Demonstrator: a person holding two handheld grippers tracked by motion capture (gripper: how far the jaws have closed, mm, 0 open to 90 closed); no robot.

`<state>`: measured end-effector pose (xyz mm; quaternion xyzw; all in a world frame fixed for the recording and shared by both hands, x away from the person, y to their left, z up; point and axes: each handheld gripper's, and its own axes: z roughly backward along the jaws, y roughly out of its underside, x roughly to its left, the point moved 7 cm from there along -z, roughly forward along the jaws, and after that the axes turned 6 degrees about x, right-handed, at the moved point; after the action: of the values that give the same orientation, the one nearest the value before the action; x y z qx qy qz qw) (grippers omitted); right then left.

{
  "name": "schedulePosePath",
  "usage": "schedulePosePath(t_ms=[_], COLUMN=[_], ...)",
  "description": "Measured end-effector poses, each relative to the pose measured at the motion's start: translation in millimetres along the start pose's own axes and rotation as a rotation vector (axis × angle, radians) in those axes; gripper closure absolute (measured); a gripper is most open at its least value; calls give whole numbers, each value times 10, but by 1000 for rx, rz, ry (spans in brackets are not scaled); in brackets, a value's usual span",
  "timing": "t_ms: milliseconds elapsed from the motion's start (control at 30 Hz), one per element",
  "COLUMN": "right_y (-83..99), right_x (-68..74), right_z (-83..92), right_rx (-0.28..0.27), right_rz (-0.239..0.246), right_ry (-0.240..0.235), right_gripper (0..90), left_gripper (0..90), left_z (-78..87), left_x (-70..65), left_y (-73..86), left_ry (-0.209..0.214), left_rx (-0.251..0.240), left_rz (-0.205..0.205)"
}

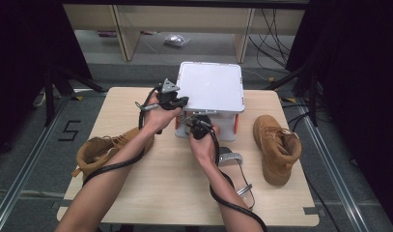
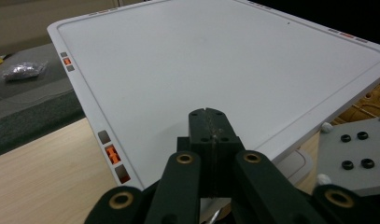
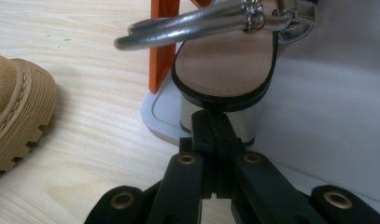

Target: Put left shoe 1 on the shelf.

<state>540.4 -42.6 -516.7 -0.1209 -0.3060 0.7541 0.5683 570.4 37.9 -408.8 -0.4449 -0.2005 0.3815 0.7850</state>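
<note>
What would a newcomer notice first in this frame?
The white two-tier rack at the table's far middle draws the eye, with both hands at its near edge. The left hand-held gripper, jaws shut, rests over its flat top, while the right hand-held gripper, also shut, sits against the block heel of a silver sandal on the lower shelf. Tan boots flank the rack left and right, and a second silver sandal lies near the front.

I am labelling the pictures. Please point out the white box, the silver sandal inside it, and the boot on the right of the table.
white box (image 1: 211, 87): high view, middle of its flat lid.
silver sandal (image 3: 222, 63): right gripper view, on its brown insole.
boot (image 1: 273, 150): high view, on its tan upper.
</note>
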Motion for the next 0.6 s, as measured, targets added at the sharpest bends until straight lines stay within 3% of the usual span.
schedulePosePath(t_ms=[600], right_y=[-4], right_x=[26], right_z=[-44], right_rx=[-18], right_rz=[3], right_ry=[-3], right_gripper=[900], left_gripper=[899], left_z=[-3], left_x=[-2], left_y=[-1], left_ry=[0], left_rx=[-4], left_rz=[5])
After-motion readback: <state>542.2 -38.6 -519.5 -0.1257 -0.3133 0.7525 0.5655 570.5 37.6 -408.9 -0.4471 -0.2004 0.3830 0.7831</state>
